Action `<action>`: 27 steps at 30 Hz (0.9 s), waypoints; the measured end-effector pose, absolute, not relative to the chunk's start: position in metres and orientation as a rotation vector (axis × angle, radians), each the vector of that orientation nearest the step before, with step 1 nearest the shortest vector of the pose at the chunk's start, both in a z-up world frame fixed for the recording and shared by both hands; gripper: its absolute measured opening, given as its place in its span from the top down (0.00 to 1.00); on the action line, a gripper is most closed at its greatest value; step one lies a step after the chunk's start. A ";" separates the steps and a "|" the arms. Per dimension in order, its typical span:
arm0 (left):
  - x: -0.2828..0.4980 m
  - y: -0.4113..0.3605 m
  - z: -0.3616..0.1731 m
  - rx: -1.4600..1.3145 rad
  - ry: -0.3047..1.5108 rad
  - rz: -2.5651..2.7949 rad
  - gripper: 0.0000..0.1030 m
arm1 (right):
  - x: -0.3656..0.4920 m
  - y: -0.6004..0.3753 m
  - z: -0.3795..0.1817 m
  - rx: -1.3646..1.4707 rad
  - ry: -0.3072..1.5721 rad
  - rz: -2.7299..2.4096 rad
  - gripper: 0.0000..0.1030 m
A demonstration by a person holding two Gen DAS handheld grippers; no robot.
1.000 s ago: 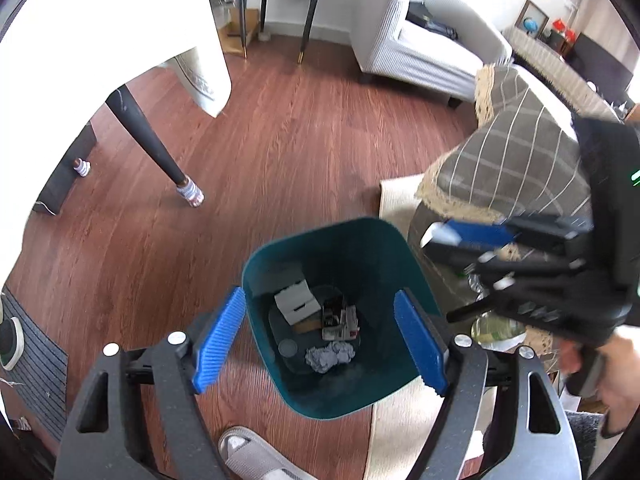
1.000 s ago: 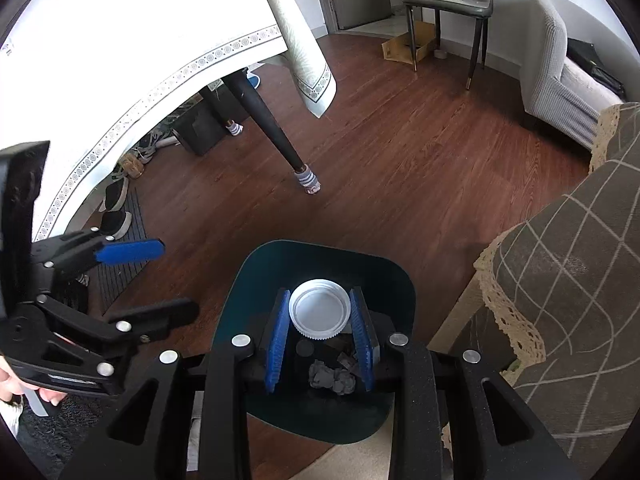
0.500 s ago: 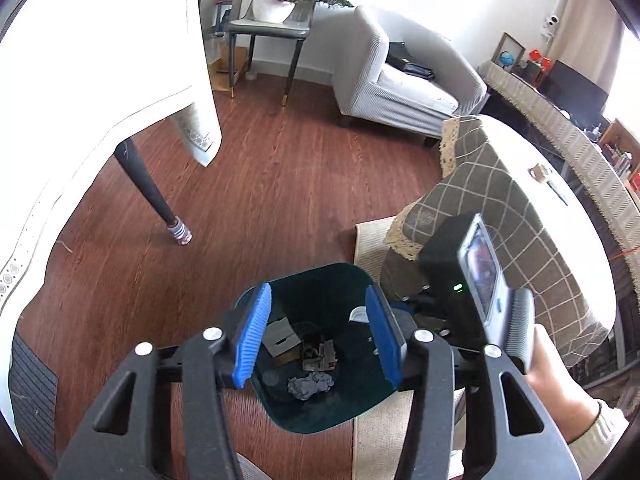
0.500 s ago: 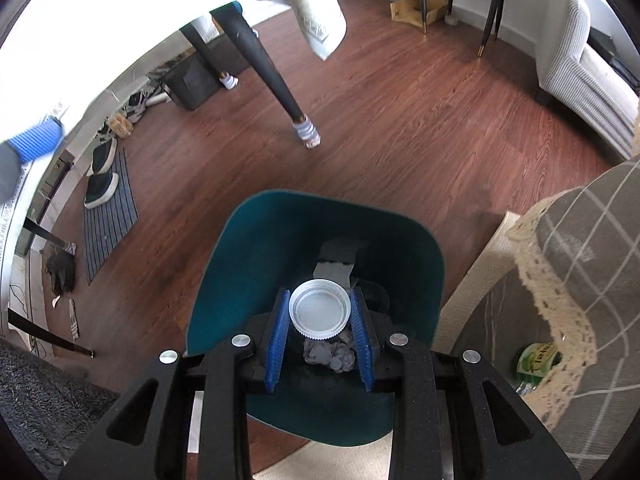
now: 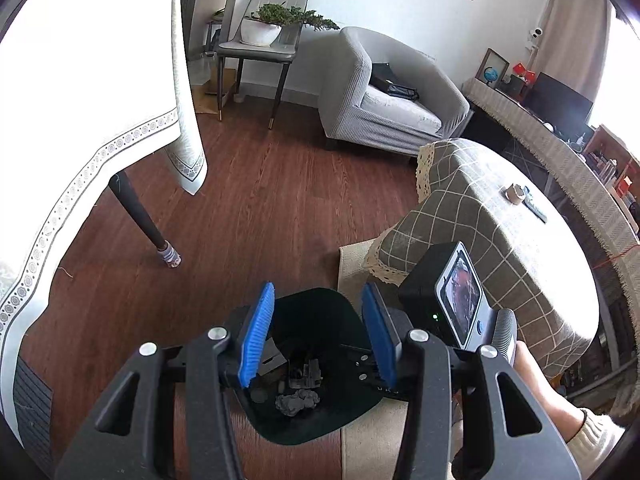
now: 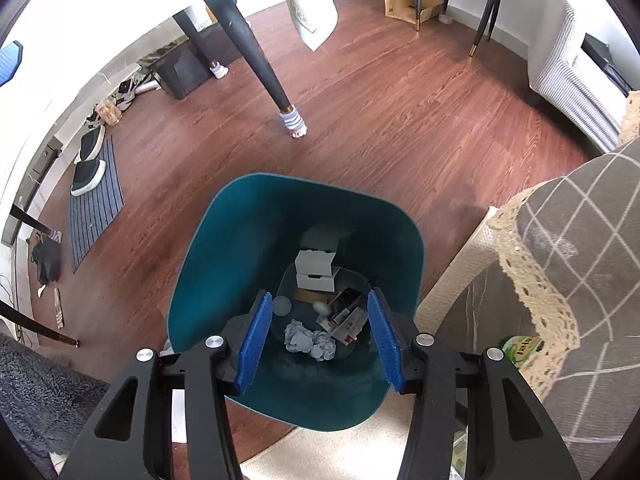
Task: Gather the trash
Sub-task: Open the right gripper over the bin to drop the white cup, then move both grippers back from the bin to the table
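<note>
The right gripper (image 6: 318,336) hangs directly over a teal bin (image 6: 224,248) on the floor, pointing steeply down into it, its blue pads (image 6: 254,340) opening with nothing between them. In the bin, straight below those pads, lie crumpled grey paper (image 6: 310,342), a white lid (image 6: 281,305) near the left pad, a small white box (image 6: 316,270) toward the far wall, and some printed packaging (image 6: 346,316) beside the right pad. The left gripper (image 5: 318,338) hovers above the same bin (image 5: 316,304), tilted less steeply, pads (image 5: 256,340) spread a little way apart and empty; its view shows the right gripper's camera housing (image 5: 452,304) and the person's hand (image 5: 532,376) just to the right, so the two tools are near each other. The bin's longer side runs roughly across the right wrist view, its rim all around the pads, so the right gripper is the nearer one to the collected trash. On the right, the bin stands just beside a low table under a checked cloth (image 6: 580,240), with a green bottle (image 6: 520,348) tucked beneath its lace edge, perhaps more trash. Beyond and to the left the wooden floor (image 6: 400,112) lies open as far as a dark table leg (image 6: 256,52), giving room to lift away in that direction. Farthest off stand a grey armchair (image 5: 392,104) and a potted plant (image 5: 280,20).
</note>
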State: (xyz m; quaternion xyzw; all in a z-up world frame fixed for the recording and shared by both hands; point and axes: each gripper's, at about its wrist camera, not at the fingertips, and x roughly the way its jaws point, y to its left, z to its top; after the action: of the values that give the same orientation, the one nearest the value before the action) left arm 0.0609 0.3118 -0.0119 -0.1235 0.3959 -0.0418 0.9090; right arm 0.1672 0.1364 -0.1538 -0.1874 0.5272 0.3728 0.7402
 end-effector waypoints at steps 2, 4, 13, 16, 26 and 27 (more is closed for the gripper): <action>0.061 0.310 -0.007 -0.261 0.802 -0.091 0.53 | 0.167 0.132 -0.147 -0.408 1.142 0.822 0.51; 0.062 0.308 -0.002 -0.269 0.788 -0.097 0.53 | 0.166 0.128 -0.139 -0.396 1.127 0.828 0.51; 0.064 0.283 0.024 -0.311 0.729 -0.145 0.53 | 0.157 0.107 -0.103 -0.374 1.055 0.860 0.51; 0.065 0.272 0.036 -0.295 0.695 -0.157 0.53 | 0.155 0.097 -0.087 -0.361 1.017 0.871 0.51; 0.078 0.243 0.061 -0.220 0.626 -0.122 0.53 | 0.164 0.055 -0.039 -0.271 0.900 0.891 0.60; 0.081 0.240 0.062 -0.213 0.623 -0.120 0.53 | 0.166 0.050 -0.034 -0.268 0.888 0.889 0.60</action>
State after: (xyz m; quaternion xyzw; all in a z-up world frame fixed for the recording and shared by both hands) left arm 0.0809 0.2402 0.0624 -0.1047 0.3058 -0.0590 0.9445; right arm 0.1663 0.0502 -0.0343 -0.1250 0.4142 0.4145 0.8006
